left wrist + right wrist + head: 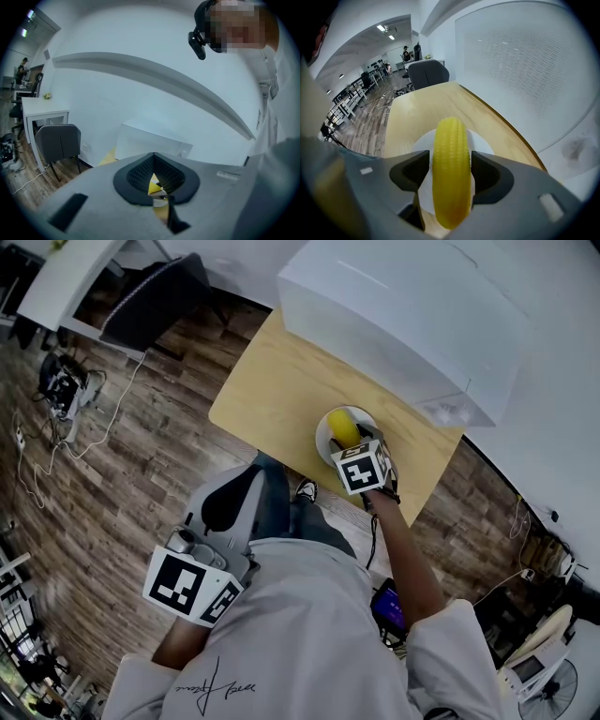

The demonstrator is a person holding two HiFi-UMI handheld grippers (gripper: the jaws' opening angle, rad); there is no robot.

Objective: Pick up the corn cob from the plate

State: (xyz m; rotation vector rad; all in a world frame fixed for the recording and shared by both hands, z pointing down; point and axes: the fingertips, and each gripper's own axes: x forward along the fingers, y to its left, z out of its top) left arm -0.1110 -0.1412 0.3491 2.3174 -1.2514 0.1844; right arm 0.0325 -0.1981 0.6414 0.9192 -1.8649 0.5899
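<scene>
Visibility is partial. In the head view the right gripper covers the near part of the corn cob and of the plate. The left gripper view is mostly filled by that gripper's own body.

The cob is bright yellow with even kernel rows. It lies lengthwise on the white plate, close to the near edge of the bench.

The right gripper is released, its jaws spread astride the cob. A gap shows at the left pad, and the right pad possibly grazes the cob.

The left gripper is clenched on nothing. It is held beside the person's leg over the floor, well apart from the bench.

A large white box bounds the far side. Bare bench runs left of the plate.
</scene>
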